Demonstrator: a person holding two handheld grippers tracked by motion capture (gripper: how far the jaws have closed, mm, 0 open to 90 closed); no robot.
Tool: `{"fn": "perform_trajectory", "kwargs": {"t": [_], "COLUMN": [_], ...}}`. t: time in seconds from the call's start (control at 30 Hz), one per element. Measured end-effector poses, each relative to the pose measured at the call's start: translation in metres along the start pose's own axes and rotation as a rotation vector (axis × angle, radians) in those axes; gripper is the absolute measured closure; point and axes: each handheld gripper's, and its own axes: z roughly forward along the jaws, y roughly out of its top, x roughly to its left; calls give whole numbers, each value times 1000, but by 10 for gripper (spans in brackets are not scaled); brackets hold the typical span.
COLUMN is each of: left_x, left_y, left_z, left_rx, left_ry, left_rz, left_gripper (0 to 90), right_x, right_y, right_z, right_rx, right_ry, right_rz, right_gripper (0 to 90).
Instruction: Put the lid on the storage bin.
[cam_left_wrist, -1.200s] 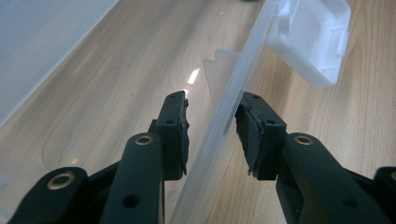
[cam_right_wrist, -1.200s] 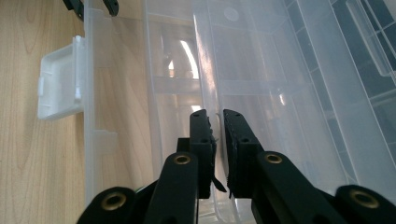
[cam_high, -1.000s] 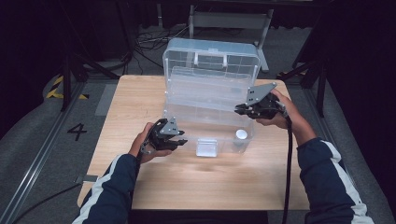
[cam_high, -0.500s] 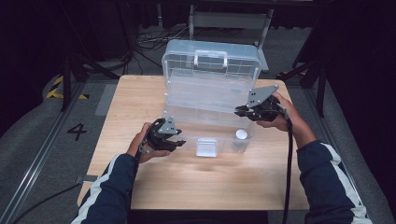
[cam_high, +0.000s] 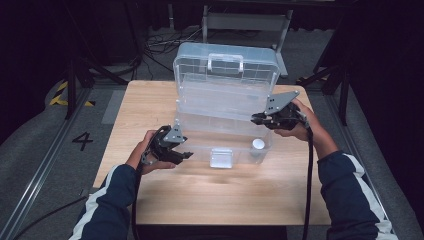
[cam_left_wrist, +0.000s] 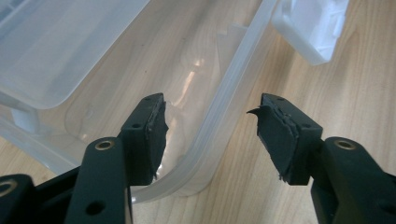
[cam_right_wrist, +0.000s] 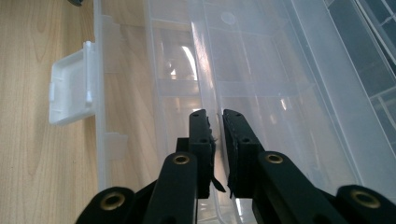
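On the table: I see the clear plastic storage box (cam_high: 222, 125) standing in the middle of the light wooden table (cam_high: 210, 200), its lid (cam_high: 225, 65) with moulded handle raised upright behind the base.
Box latch: a white plastic clasp (cam_high: 221, 158) hangs at the middle of the box's near wall.
Inner tray: a clear plastic tray (cam_right_wrist: 280, 93) sits tilted inside the box, above the base.
Left gripper (cam_high: 187, 154): I hold it at the box's near left corner; its jaws have just been opening and stand apart, the box's rounded corner rim (cam_left_wrist: 210, 140) between them, the pads not pressing on it.
Right gripper (cam_high: 253, 119): I hold it at the box's right end, jaws pinched on the thin edge of the tray (cam_right_wrist: 205, 107).
Small item: a white round thing (cam_high: 258, 144) lies inside the box near its right front corner; I cannot tell what it is.
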Motion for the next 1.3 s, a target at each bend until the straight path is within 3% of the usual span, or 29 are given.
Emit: {"fn": "perform_trajectory", "kwargs": {"t": [0.13, 0.47, 0.57, 0.73, 0.97, 1.13, 1.3], "left_x": [5, 4, 9, 19, 30, 40, 53], "left_y": [3, 0, -3, -9, -12, -7, -1], "left_z": [-12, -26, -34, -51, -58, -58, -57], "left_rx": [-77, -80, -37, -56, -41, -46, -96], "left_ry": [-14, 16, 34, 68, 137, 197, 247], "left_rz": [-45, -48, -47, -86, -97, -123, -165], "left_gripper": [399, 393, 389, 413, 534, 715, 818], "right_x": [0, 2, 3, 3, 4, 6, 7], "right_y": [-1, -4, -4, -6, -6, -7, -7], "right_z": [0, 0, 0, 0, 0, 0, 1], "right_rx": [-8, -22, -22, -33, -35, -36, -41], "right_ry": [0, -5, -5, -9, -13, -12, -16], "right_rz": [4, 10, 15, 23, 26, 26, 23], "right_gripper": [827, 824, 823, 820, 818, 817, 816]}}
